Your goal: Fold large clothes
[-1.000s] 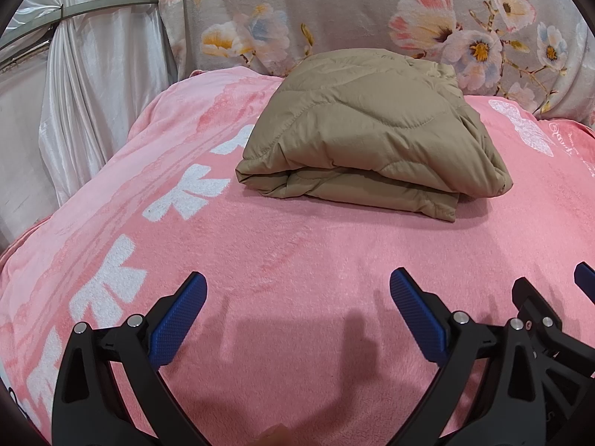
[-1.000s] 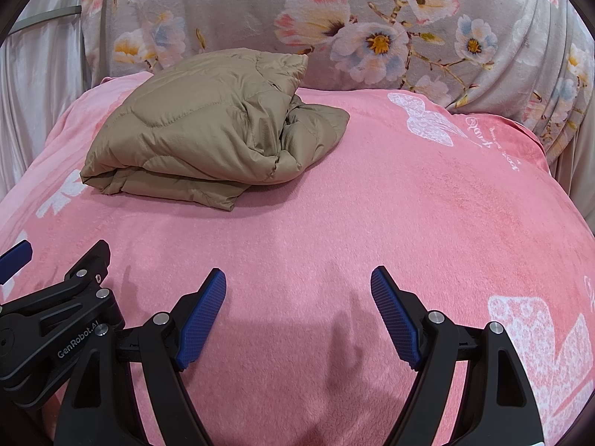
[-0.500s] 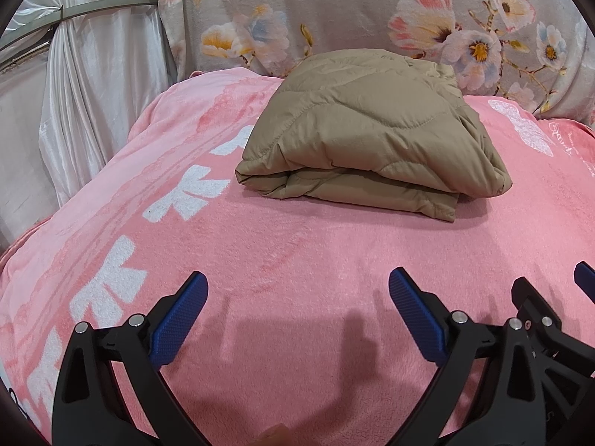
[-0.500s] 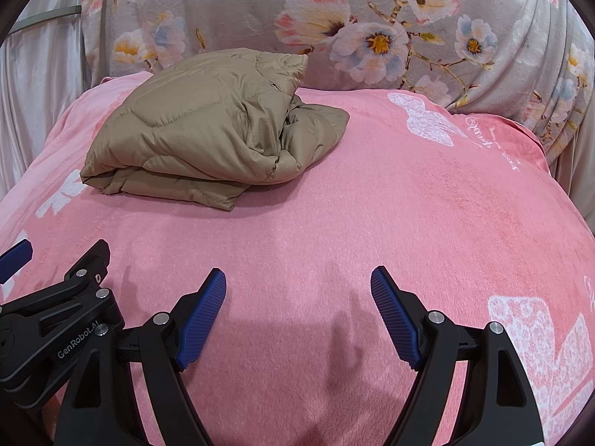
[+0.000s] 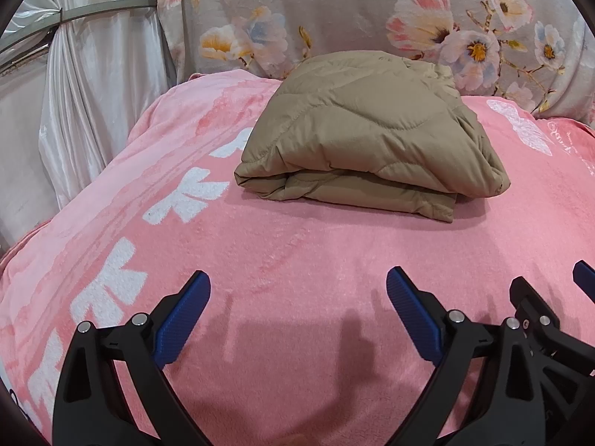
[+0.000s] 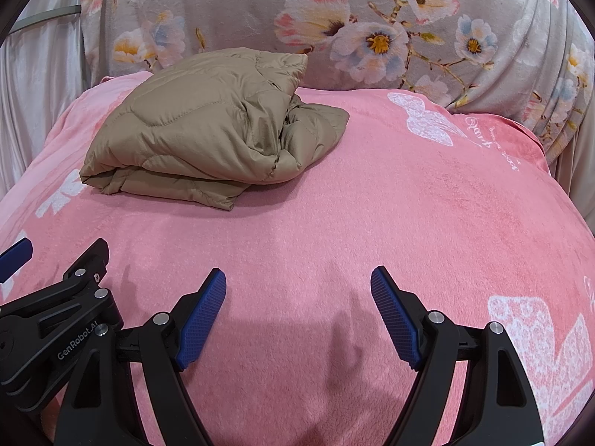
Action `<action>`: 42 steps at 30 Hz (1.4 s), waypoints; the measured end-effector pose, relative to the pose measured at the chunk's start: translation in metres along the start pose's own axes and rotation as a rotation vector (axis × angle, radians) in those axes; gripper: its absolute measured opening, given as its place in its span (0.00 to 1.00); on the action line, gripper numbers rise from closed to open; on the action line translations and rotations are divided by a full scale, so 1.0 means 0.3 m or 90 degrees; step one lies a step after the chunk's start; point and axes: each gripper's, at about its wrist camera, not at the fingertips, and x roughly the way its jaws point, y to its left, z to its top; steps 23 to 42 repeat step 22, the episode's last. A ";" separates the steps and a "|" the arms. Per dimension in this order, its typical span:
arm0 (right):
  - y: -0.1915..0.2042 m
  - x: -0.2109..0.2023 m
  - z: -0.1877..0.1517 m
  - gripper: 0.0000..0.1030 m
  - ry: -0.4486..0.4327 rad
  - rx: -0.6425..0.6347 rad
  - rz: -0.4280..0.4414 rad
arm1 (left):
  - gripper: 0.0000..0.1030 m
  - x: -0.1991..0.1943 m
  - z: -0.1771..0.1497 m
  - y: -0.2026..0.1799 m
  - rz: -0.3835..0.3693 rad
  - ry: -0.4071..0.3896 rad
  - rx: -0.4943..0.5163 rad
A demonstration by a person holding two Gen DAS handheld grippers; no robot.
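Now | left hand-held gripper (image 5: 297, 293) wide, "GenRobot.AI" | right hand-held gripper (image 6: 297, 290) wide | jacket (image 5: 368, 133) folded

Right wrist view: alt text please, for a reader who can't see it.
A folded tan quilted jacket lies on a pink blanket, ahead and to the left of the open, empty right gripper. A grey floral fabric hangs behind.

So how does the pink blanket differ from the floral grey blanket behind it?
The pink fleece blanket lies spread flat and bears the folded tan quilted jacket; the grey floral blanket stands upright behind and bears nothing. The pink one carries white bow and butterfly prints; the grey one has pink, white and blue blossoms on branches. The grey one hangs in folds at the right; the pink one is smooth. Both look plush.
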 end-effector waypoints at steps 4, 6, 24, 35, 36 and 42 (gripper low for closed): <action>-0.003 0.002 0.000 0.76 0.000 0.000 0.001 | 0.90 -0.002 0.000 -0.003 0.000 0.000 0.000; -0.004 0.003 -0.001 0.76 0.000 -0.001 0.000 | 0.90 -0.003 0.000 -0.003 0.001 -0.001 0.000; -0.006 0.003 -0.002 0.76 0.000 -0.003 -0.003 | 0.84 -0.014 0.005 -0.014 0.001 -0.011 0.008; -0.006 0.003 -0.002 0.76 0.000 -0.003 -0.003 | 0.84 -0.014 0.005 -0.014 0.001 -0.011 0.008; -0.006 0.003 -0.002 0.76 0.000 -0.003 -0.003 | 0.84 -0.014 0.005 -0.014 0.001 -0.011 0.008; -0.006 0.003 -0.002 0.76 0.000 -0.003 -0.003 | 0.84 -0.014 0.005 -0.014 0.001 -0.011 0.008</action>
